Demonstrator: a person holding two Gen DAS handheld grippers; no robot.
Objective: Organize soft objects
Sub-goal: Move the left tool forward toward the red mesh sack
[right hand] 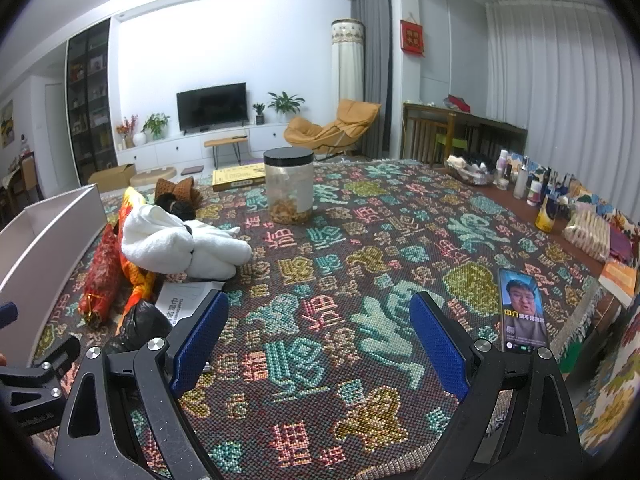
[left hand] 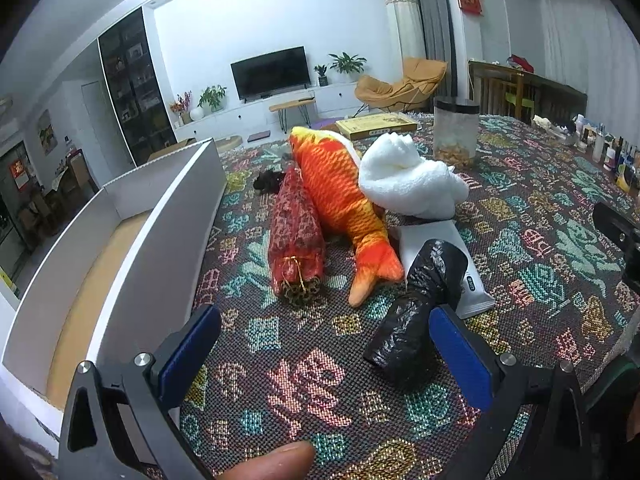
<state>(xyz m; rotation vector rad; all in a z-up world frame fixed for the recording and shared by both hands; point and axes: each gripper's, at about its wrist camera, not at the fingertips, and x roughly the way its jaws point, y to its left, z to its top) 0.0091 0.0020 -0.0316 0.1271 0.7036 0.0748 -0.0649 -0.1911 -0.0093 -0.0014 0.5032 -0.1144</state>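
An orange plush fish (left hand: 344,200) lies on the patterned tablecloth, beside a red mesh-wrapped roll (left hand: 294,236), a white towel bundle (left hand: 404,178), a black plastic bag roll (left hand: 416,312) and a white wipes pack (left hand: 460,272). A white box (left hand: 132,240) stands open at the left. My left gripper (left hand: 324,348) is open and empty, just short of the black roll. My right gripper (right hand: 320,340) is open and empty over bare cloth; the pile is to its left, with the towel (right hand: 176,244), the red roll (right hand: 100,276) and the box (right hand: 44,236).
A clear jar with a black lid (right hand: 289,186) stands mid-table. A phone (right hand: 523,310) lies at the right, playing a video. Bottles and packets (right hand: 536,196) line the right edge. A flat yellow box (right hand: 238,176) lies at the far edge.
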